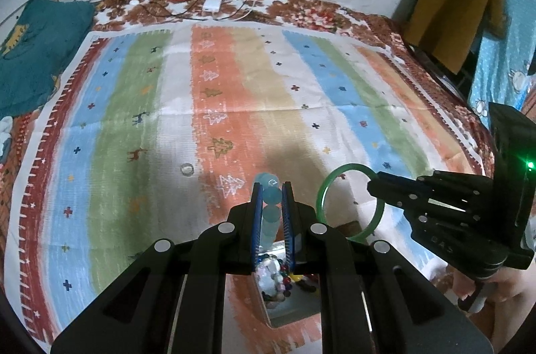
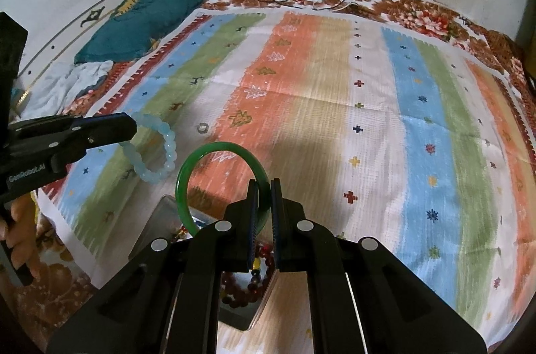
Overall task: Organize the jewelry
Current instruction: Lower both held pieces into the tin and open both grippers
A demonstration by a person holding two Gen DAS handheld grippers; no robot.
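Note:
My left gripper (image 1: 272, 189) is shut on a pale blue bead bracelet (image 1: 270, 210) and holds it above the striped cloth; it also shows in the right wrist view (image 2: 157, 149), hanging from the left gripper (image 2: 132, 127). My right gripper (image 2: 264, 186) is shut on a green bangle (image 2: 214, 153), held upright; the bangle shows in the left wrist view (image 1: 348, 203) at the right gripper (image 1: 373, 183). Below both grippers a grey tray (image 1: 294, 310) holds several bead bracelets (image 2: 244, 287).
A small clear round object (image 1: 186, 168) lies on the striped cloth (image 1: 234, 85). A teal garment (image 1: 37, 52) lies at the far left. A white charger (image 1: 211, 4) with cables sits at the far edge by the wall. Clothes hang at the right.

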